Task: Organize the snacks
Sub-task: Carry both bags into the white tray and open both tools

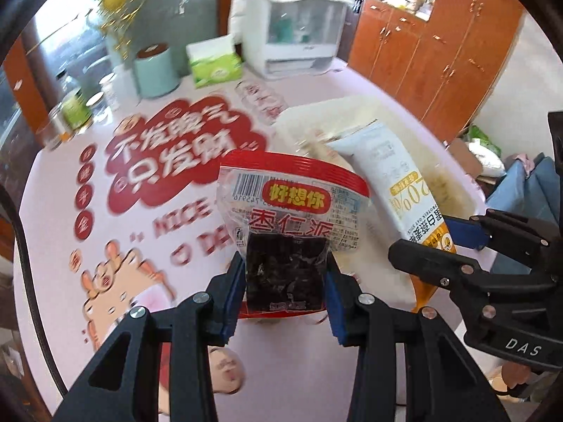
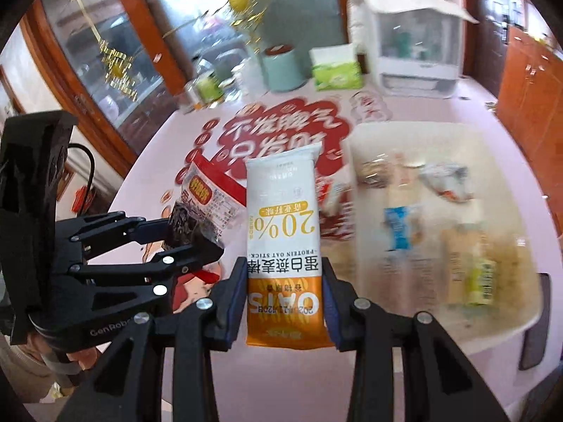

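Now | we grip oat stick (image 2: 283, 242) in right hand-held gripper (image 2: 285, 302), date packet (image 1: 286, 242) in left hand-held gripper (image 1: 285, 293) | tray (image 2: 506, 140) lies ahead-right, right hand nearer | both packs point lengthwise away from us

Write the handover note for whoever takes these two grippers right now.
Left gripper: shut on a red-and-clear date snack packet, held up above the table.
Right gripper: shut on a white-and-orange oat bar, also in the air.
White tray: on the pink table to the right, already holding several wrapped snacks, blurred.
Done: both packets picked up.
Left: probably set both into the tray, then check the table for any strays.
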`<act>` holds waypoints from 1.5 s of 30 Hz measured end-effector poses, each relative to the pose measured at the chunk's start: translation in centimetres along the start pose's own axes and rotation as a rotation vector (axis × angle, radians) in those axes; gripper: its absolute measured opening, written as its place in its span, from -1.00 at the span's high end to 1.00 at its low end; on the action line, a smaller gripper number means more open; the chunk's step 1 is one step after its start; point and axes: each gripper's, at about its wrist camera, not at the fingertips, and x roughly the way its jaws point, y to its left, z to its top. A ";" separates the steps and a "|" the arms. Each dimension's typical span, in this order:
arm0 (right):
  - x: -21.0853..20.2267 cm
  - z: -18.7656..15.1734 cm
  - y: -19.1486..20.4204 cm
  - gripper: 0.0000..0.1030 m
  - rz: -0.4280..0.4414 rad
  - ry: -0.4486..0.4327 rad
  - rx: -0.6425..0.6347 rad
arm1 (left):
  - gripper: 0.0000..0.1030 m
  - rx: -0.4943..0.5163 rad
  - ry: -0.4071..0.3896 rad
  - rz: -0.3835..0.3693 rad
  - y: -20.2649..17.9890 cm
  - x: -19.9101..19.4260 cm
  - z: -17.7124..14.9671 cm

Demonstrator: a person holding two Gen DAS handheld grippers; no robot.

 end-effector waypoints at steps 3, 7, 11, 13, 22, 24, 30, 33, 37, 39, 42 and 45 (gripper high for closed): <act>-2.4 0.3 -2.8 0.24 -0.029 -0.041 0.019 | 0.22 0.001 -0.018 -0.022 -2.9 0.2 1.7; -4.6 1.1 -6.6 0.24 -0.075 -0.080 0.049 | 0.22 0.017 -0.040 -0.021 -6.8 0.8 4.2; -5.8 2.6 -10.0 0.23 -0.119 -0.113 0.074 | 0.22 0.018 -0.060 0.011 -9.7 1.9 6.8; -6.2 3.4 -11.4 0.23 -0.137 -0.121 0.081 | 0.22 0.006 -0.061 0.025 -10.6 2.8 8.1; -6.1 6.6 -15.0 0.23 -0.170 -0.143 0.076 | 0.21 -0.025 -0.025 0.091 -11.5 6.1 11.5; -5.9 7.1 -15.6 0.23 -0.176 -0.142 0.076 | 0.21 -0.026 -0.021 0.102 -11.5 6.4 11.8; -3.6 8.2 -16.9 0.21 -0.202 -0.097 0.080 | -0.01 -0.031 -0.001 0.165 -11.2 7.7 12.4; -2.1 8.5 -17.6 0.19 -0.184 -0.050 0.102 | -0.43 -0.037 -0.002 0.188 -10.7 7.8 12.1; -1.1 8.4 -17.9 0.07 -0.142 -0.018 0.126 | -0.57 -0.052 -0.018 0.212 -9.8 7.2 11.4; -1.0 8.2 -17.5 0.06 -0.134 -0.013 0.116 | -0.57 -0.069 -0.019 0.215 -9.3 6.8 11.1; -0.9 8.1 -17.1 0.06 -0.125 -0.009 0.101 | -0.57 -0.092 -0.033 0.214 -8.7 6.2 10.5; -1.1 8.0 -16.8 0.06 -0.108 -0.013 0.101 | -0.57 -0.107 -0.044 0.215 -8.3 5.4 9.6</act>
